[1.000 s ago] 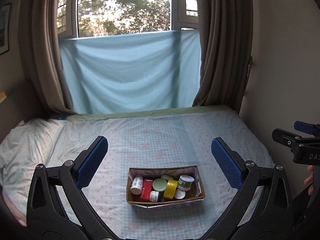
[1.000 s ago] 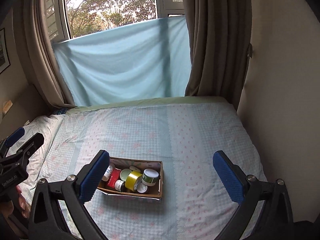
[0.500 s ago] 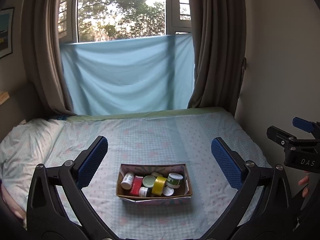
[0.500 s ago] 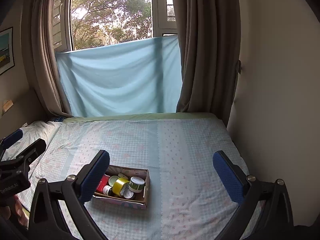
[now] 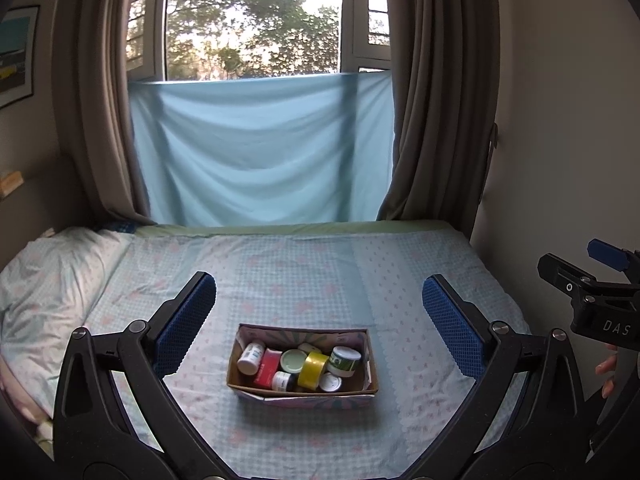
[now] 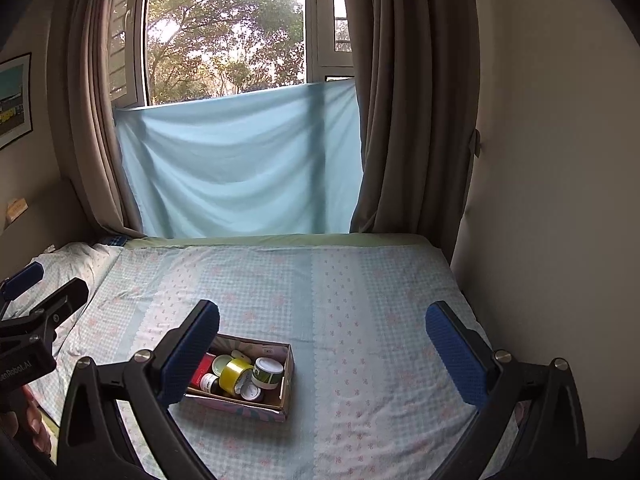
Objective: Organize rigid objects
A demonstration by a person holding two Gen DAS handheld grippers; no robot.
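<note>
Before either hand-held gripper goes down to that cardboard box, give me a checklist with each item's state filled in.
1. Left hand-held gripper open and empty: ok.
2. Right hand-held gripper open and empty: ok.
3. Open brown cardboard box flat on the checked blue bedsheet: ok.
4. Box centred between the left fingers: ok; for the right it sits off to the left, partly behind one finger: not ok.
5. Yellow tape roll uncovered on top, easy first pick: ok.
6. Small dark bottle with white cap free to lift, wedged among the others: cannot tell.
</note>
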